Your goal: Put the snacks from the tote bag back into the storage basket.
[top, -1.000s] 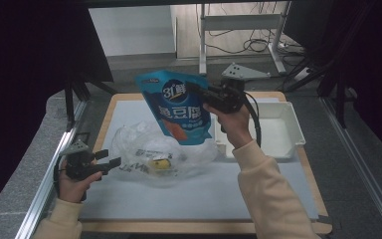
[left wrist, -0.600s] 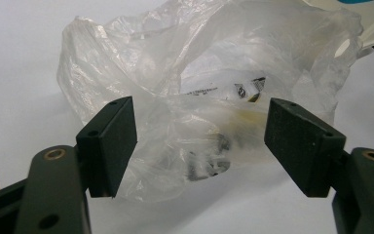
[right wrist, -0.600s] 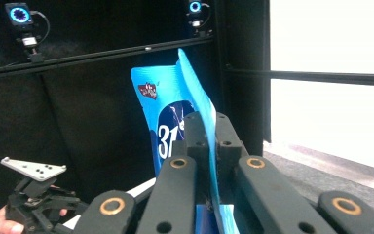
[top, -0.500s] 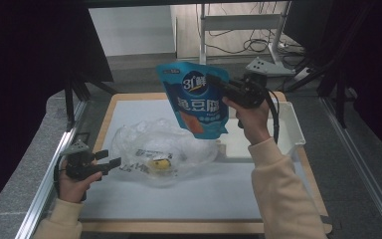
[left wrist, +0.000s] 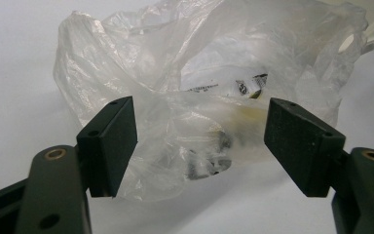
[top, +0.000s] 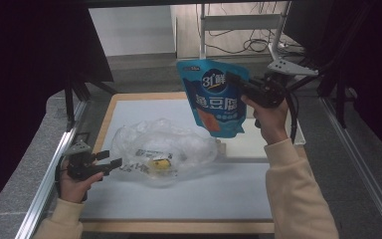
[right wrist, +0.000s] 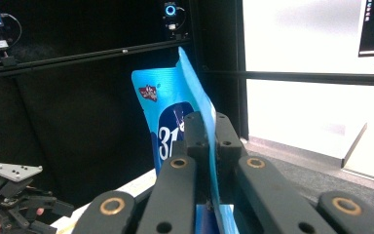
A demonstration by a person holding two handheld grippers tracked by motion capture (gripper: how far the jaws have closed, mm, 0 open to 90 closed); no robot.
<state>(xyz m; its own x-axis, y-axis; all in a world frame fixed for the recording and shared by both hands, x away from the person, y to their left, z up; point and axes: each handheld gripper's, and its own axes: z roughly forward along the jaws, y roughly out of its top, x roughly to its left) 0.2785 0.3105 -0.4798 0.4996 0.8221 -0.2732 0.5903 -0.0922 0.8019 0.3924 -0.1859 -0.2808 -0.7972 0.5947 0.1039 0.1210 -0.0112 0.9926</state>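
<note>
The pouch (top: 216, 97) is bright blue with a dark blue oval, white lettering and an orange patch low on its front. The plastic bag (top: 166, 147) is clear and whitish, with something yellow and a black-and-white label showing through. The mat (top: 179, 194) is pale grey-white, the table rim (top: 109, 112) light wood. The tray (top: 278, 144) is white. Both sleeves are cream.

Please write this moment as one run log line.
right gripper: shut on pouch, lifted | left gripper: open, facing plastic bag | bag on table
</note>
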